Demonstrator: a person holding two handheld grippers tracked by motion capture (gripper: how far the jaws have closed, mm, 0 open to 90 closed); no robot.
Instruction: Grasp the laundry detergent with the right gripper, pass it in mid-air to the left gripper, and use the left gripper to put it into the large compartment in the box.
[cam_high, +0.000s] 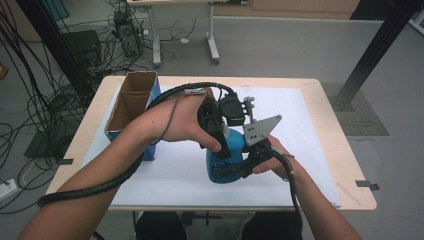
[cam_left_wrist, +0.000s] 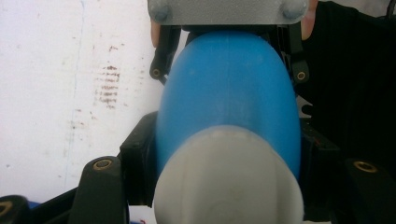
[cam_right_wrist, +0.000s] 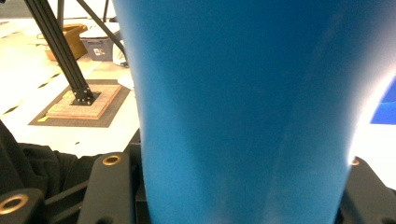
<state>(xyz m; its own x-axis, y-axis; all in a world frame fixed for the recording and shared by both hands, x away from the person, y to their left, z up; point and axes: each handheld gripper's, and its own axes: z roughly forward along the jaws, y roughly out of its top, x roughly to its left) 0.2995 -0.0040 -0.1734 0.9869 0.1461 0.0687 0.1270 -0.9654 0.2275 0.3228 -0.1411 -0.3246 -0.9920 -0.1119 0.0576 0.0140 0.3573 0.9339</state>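
A blue bottle (cam_high: 216, 170) with a white cap (cam_left_wrist: 229, 184) is held between both grippers over the white mat (cam_high: 300, 125), just in front of the person. My left gripper (cam_high: 221, 148) comes at it from above and is shut on its capped end; in the left gripper view the cap and the blue body (cam_left_wrist: 229, 84) sit between the jaws. Coming from the right, my right gripper (cam_high: 239, 167), with a grey plate (cam_high: 260, 130) on top, is shut on the bottle's body (cam_right_wrist: 243, 116).
An open cardboard box (cam_high: 131, 102) with blue sides stands at the mat's left edge. The wooden table (cam_high: 350, 165) ends close behind it. A black frame post (cam_high: 370, 55) rises at the right, with desk legs and cables on the floor behind.
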